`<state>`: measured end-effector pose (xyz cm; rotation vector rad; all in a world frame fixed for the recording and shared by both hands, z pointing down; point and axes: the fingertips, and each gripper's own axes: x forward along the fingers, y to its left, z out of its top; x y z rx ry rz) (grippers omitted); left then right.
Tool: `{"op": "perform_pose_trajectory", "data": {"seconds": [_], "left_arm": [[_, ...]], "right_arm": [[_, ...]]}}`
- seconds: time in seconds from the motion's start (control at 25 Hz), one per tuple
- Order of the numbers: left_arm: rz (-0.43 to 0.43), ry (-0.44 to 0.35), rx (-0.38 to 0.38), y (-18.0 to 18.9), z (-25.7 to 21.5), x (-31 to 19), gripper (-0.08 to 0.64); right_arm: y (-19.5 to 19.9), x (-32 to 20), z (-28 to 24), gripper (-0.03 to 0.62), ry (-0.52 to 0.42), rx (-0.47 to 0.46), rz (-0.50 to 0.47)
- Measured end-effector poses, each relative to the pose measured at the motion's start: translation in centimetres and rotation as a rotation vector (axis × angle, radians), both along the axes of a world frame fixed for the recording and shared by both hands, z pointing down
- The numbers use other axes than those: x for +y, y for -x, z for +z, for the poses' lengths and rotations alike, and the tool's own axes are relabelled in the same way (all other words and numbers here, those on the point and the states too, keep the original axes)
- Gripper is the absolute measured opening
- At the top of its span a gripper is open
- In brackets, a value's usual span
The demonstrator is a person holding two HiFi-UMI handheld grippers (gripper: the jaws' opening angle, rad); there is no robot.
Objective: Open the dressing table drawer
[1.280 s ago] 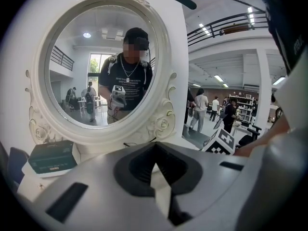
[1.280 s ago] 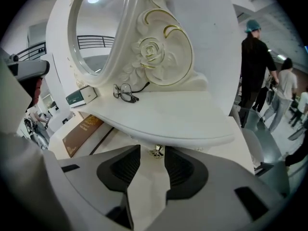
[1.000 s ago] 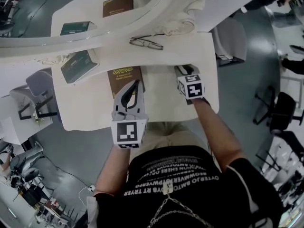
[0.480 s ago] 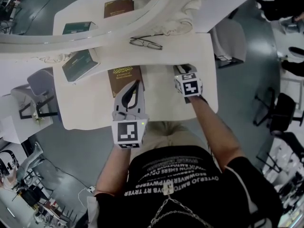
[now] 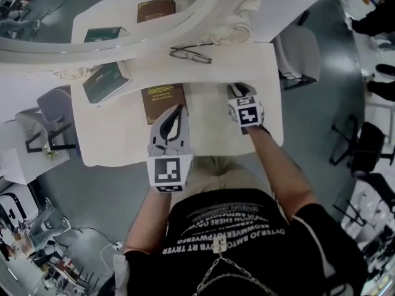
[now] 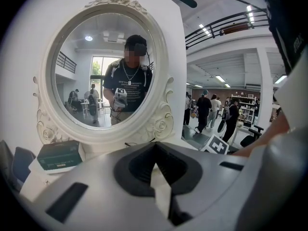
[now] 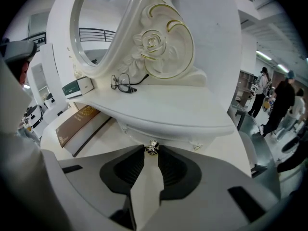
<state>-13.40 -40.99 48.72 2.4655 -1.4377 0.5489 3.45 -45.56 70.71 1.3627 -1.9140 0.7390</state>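
Pinching the knob (image 7: 152, 148) with the right gripper (image 7: 152, 151): just closed in further, now drawn down to the knob's width. Tips pressed on both of its sides, nothing else in the grip.

Mounted on the front of the drawer (image 7: 161, 129), tucked under the shelf (image 7: 168, 107) along the back edge of the table (image 5: 117, 143), nearer the right corner. Hidden in the head view by the shelf's overhang.

Straight ahead of the right gripper, at the very tips, reached from above and in front on a downward slant. Probably slides from back edge toward front edge, so likely calls for a pull straight back toward the person. Best kept along the tabletop rather than up the slant, given so small a knob held only by the tips. Risk of slipping off otherwise.

Left gripper (image 5: 177, 111) shut and empty, over the middle of the table. Pointed at the near end of the book (image 5: 162, 98), well apart from the knob and of no use to the pull. Clearly the right hand's job.

Glasses (image 5: 190, 55) on the shelf top, clear of the drawer's path.
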Motion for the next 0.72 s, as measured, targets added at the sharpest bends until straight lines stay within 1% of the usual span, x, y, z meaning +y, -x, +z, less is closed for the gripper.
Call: {"op": "perform_pose_trajectory", "data": {"seconds": [0.24, 0.4, 0.72], "left_arm": [[-0.010, -0.005, 0.009, 0.0, -0.3, 0.1, 0.002], [0.001, -0.013, -0.008, -0.1, -0.4, 0.2, 0.002], [0.003, -0.014, -0.008, -0.5, -0.6, 0.4, 0.002]], "right_arm": [[0.2, 1.1, 0.2, 0.086, 0.010, -0.004, -0.014], [0.1, 1.4, 0.1, 0.086, 0.012, 0.003, -0.013], [0.2, 2.6, 0.4, 0.086, 0.031, -0.010, -0.024]]}}
